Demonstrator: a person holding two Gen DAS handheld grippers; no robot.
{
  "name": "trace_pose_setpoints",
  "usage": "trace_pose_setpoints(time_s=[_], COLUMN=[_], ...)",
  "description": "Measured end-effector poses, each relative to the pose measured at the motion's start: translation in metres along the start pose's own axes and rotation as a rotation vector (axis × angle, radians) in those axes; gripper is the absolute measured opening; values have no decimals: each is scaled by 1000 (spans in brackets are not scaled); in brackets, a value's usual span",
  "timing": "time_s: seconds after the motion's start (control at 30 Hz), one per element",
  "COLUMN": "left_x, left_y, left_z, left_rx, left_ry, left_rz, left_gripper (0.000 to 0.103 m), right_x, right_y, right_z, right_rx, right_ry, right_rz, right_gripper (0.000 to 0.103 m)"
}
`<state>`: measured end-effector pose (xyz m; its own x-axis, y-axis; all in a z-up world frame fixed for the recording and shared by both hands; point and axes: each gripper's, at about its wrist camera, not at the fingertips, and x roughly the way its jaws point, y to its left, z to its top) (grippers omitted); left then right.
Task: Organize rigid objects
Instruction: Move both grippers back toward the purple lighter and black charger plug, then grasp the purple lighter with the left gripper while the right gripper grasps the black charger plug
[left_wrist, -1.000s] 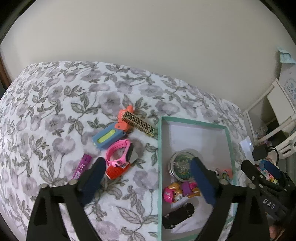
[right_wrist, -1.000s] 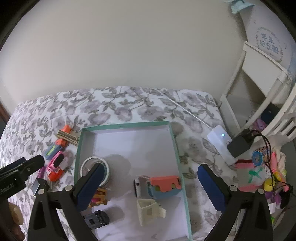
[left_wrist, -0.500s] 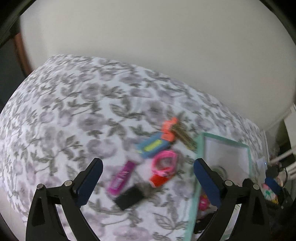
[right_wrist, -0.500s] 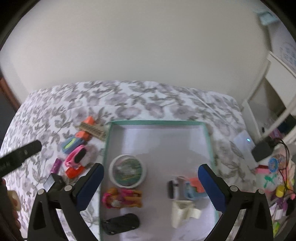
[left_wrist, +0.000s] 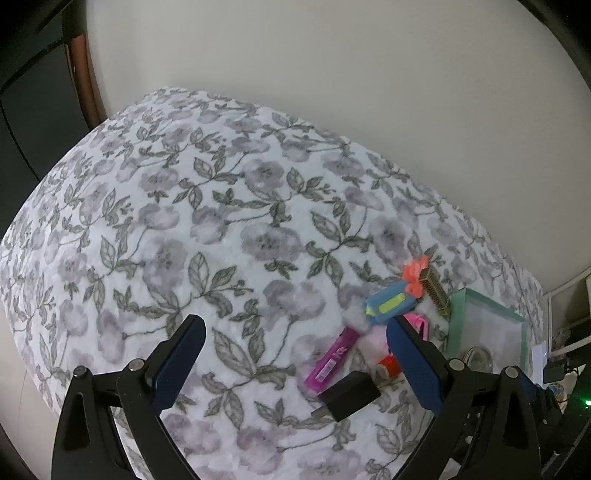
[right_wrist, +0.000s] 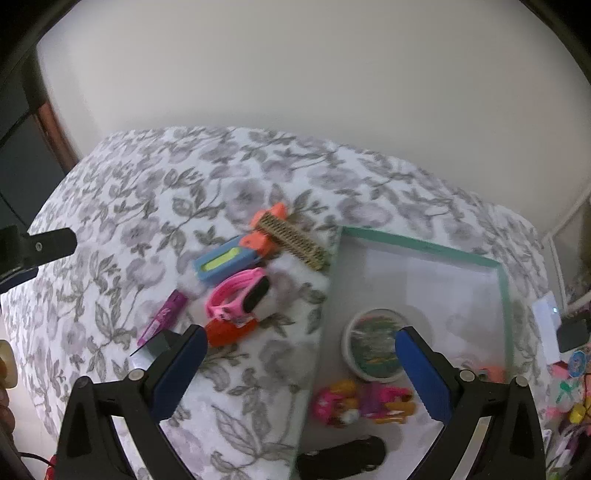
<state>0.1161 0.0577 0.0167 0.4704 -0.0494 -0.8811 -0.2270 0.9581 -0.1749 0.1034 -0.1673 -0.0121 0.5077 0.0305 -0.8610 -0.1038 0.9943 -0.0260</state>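
While both hand-held grippers hung over the grey-and-white floral bedspread (left_wrist: 236, 236), a cluster of small rigid items lay just left of the shallow green-rimmed white tray (right_wrist: 417, 245). The left gripper (left_wrist: 295, 363) had its blue-padded jaws spread wide and held nothing; the right gripper (right_wrist: 299, 369) was likewise wide apart and empty, straddling the tray's left edge.

Outside the tray, a blue rectangular case with a yellow-green window (right_wrist: 225, 264) touched an orange plastic piece (right_wrist: 264, 230), across which rested a tan studded bar (right_wrist: 293, 242). Just below them sat a pink child's wristwatch with a dark face (right_wrist: 240, 295), resting against a red-orange block (right_wrist: 225, 332). A slim magenta tube (left_wrist: 334, 360) lay beside a black rectangular block (left_wrist: 351, 395), near the left gripper's right finger.

Inside the tray were a round white-rimmed tin with a green patterned lid (right_wrist: 375, 345), a pink-and-yellow toy figure (right_wrist: 362, 402) lying on its side, and a black oblong object (right_wrist: 343, 456) at the near edge.
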Motion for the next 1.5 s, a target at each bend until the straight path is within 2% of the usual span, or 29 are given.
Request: trace_pose_setpoints(time_s=[0.23, 0.4, 0.6, 0.87, 1.1, 1.5], left_x=[22, 56, 76, 78, 76, 72], left_y=[11, 17, 23, 45, 64, 68], left_z=[-7, -19, -30, -31, -28, -28], left_rx=[-18, -31, -42, -103, -160, -167], left_ry=[57, 154, 205, 205, 198, 193], left_rz=[23, 42, 67, 104, 108, 109], left_gripper=[99, 99, 99, 99, 99, 99], right_x=[16, 29, 43, 54, 61, 76], right_y=[30, 44, 58, 77, 86, 95], right_z=[-8, -14, -20, -25, -26, -29], right_rx=[-53, -80, -96, -116, -96, -13], right_ry=[29, 59, 92, 105, 108, 135], right_rz=[58, 81, 99, 133, 162, 234], right_gripper=[103, 103, 103, 103, 103, 103])
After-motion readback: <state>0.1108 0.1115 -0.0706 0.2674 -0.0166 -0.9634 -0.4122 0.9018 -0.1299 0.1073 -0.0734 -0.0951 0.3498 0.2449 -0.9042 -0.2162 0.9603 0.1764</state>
